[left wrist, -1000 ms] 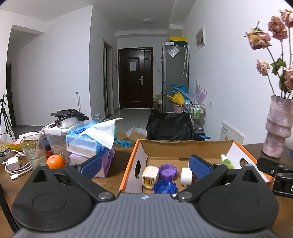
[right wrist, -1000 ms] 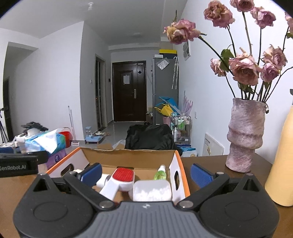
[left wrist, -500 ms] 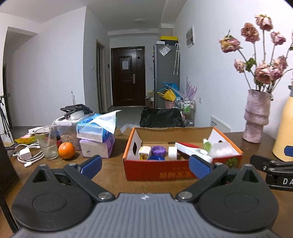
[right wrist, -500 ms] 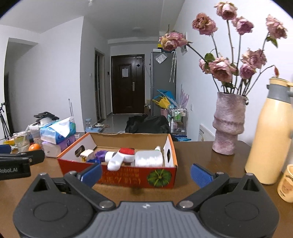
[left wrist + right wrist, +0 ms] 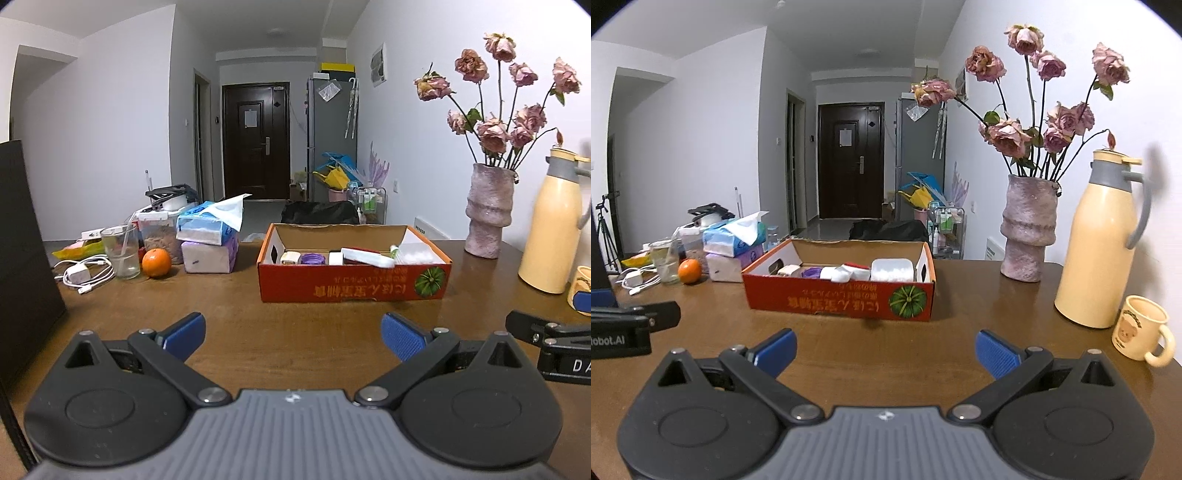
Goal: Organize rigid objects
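Both grippers, left gripper (image 5: 291,334) and right gripper (image 5: 884,349), have jaws spread and empty — a careless reach toward the cardboard box (image 5: 838,301) may knock the cream thermos (image 5: 1099,243) or bear mug (image 5: 1141,332).

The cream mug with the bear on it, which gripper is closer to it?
Right. The mug stands just beyond and to the right of the right gripper; the left gripper sits farther left, the mug at its view's right edge.

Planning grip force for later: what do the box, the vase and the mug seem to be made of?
Box: corrugated cardboard, with a printed red outside, raw brown flaps and die-cut handle holes. Vase: probably ceramic or stone, with a rough, matte, mottled pink surface. Mug: glossy cream, with a printed bear; ceramic or plastic, I cannot tell which.
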Demonstrator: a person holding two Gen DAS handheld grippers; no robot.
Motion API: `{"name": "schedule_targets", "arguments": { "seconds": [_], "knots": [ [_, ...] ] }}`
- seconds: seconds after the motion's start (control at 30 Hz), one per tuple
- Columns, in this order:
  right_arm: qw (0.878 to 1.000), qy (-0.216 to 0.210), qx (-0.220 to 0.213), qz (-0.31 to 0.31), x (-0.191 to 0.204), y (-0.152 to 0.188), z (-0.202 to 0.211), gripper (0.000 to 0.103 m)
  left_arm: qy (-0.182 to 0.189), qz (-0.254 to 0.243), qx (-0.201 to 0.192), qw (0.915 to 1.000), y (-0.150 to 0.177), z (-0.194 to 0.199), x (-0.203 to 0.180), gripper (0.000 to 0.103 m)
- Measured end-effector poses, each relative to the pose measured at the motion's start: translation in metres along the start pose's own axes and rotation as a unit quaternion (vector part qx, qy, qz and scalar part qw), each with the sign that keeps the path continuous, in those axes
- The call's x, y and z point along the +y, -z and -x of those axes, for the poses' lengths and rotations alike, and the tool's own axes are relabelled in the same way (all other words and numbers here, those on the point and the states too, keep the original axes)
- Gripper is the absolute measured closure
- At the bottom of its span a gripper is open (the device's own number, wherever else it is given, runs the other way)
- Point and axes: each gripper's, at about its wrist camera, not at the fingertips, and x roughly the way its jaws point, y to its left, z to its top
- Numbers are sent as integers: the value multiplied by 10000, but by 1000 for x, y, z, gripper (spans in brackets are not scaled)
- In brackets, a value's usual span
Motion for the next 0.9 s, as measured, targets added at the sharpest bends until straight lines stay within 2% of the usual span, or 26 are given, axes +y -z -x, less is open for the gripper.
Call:
{"name": "schedule_targets", "arguments": {
  "seconds": [0.33,0.9],
  "knots": [
    [10000,-10,-18,-5,0,13,34,0,35,-17,-9,10000,14,33,-1,0],
    [10000,-19,-54,-12,1,14,40,0,40,-19,33,10000,18,40,-3,0]
  ]
}}
